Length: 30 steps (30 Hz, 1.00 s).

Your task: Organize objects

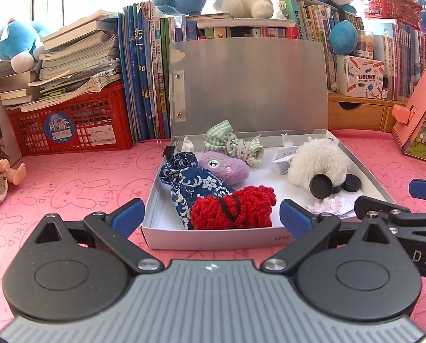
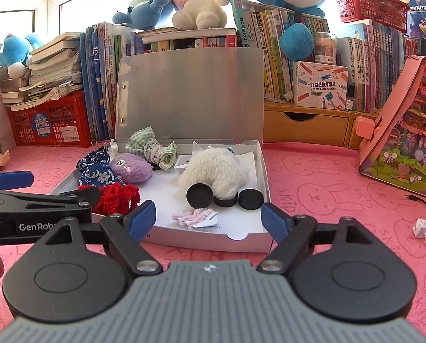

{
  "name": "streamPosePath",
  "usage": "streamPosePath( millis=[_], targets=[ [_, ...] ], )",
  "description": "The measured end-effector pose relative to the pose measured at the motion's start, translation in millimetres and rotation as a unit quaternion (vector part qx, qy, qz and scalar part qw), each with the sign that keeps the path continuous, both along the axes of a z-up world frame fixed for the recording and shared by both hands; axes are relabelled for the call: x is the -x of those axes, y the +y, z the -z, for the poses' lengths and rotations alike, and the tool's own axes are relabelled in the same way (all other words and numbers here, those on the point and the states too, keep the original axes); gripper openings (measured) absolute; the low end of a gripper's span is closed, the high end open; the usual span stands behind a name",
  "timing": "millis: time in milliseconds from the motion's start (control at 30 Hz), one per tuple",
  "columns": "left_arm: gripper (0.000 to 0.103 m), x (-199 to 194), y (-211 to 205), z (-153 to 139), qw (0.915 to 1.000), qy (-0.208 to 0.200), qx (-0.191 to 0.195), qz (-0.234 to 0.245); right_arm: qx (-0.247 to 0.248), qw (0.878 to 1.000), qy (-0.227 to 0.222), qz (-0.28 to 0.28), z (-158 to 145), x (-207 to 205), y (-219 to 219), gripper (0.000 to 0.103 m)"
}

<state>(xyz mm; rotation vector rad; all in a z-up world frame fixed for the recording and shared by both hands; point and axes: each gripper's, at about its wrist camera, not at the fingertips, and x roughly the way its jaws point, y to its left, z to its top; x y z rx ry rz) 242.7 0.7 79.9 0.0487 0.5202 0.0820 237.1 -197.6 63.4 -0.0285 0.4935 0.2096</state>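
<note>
i hold both grippers, left gripper point(image 1: 210, 214) and right gripper point(image 2: 208, 218), released and empty before the open box point(image 2: 265, 177), lid propped on books; red crochet pouch point(image 1: 233, 207), white plush point(image 2: 213, 173) lie inside.

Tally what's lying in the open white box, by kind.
Fabric pouches: 3 (blue floral, green checked, red knitted)
Plush toys: 2 (purple, white)
Black round lids: 3
Folded paper: 1
Pink hair tie: 1
Total: 10
</note>
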Motion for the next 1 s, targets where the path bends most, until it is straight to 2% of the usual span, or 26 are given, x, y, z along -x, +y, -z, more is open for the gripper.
streamPosePath(
  millis=[233,567,767,900,1000],
  targets=[
    [0.103,28.4,6.3,5.7,0.9998,0.013,0.012,0.000,0.005,1.000,-0.003,-0.008,2.3,28.1,1.8,0.095],
    [0.103,68.1,15.4,32.6,0.9989,0.043,0.014,-0.010,0.007,1.000,0.019,-0.003,22.7,58.7,-2.4,0.097],
    [0.103,81.0,19.4,43.8,0.9979,0.059,0.022,-0.012,0.009,0.999,0.049,0.007,39.6,66.6,-7.2,0.098],
    [0.103,83.3,19.8,52.8,0.9970,0.074,0.020,-0.013,0.029,0.998,0.060,0.015,48.5,69.0,-5.2,0.099],
    [0.103,82.4,23.1,54.1,0.9962,0.079,0.032,-0.018,0.031,0.997,0.064,0.021,49.0,67.9,-5.4,0.100]
  ],
)
